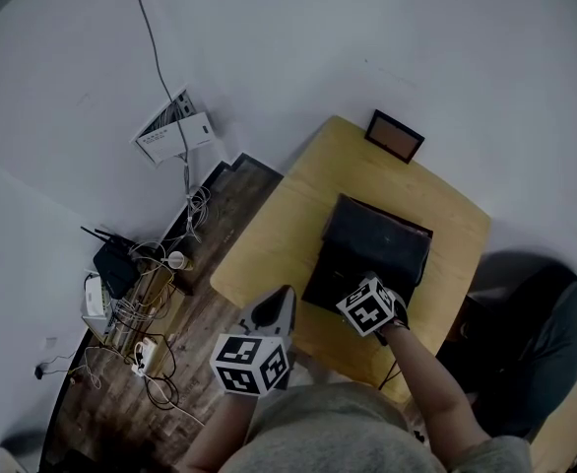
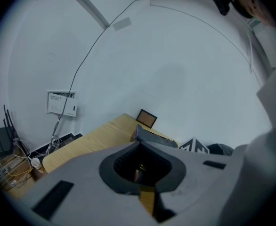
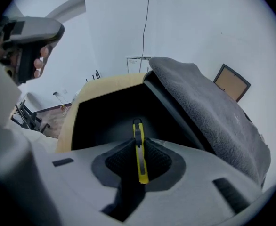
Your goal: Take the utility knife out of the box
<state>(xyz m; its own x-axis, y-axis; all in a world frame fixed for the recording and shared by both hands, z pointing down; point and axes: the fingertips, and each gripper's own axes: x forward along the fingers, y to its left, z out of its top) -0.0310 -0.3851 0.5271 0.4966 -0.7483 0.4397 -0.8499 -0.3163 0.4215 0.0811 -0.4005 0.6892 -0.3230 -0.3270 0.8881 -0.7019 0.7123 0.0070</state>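
Below and ahead of the left jaws: yellow wooden table [image 2: 91,145]. Straight ahead past it, leaning on the white wall [image 2: 175,55]: small framed board [image 2: 147,118]. Far left of those jaws: white wall box [image 2: 61,103], black router [image 2: 1,138], tangled cables [image 2: 20,157].

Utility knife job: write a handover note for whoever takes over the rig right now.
Right gripper: shut on the yellow utility knife, reaching down into the open box on the table.
Left gripper: shut, empty, held clear of the box.
Done: knife gripped.
Left: lift it out of the box.
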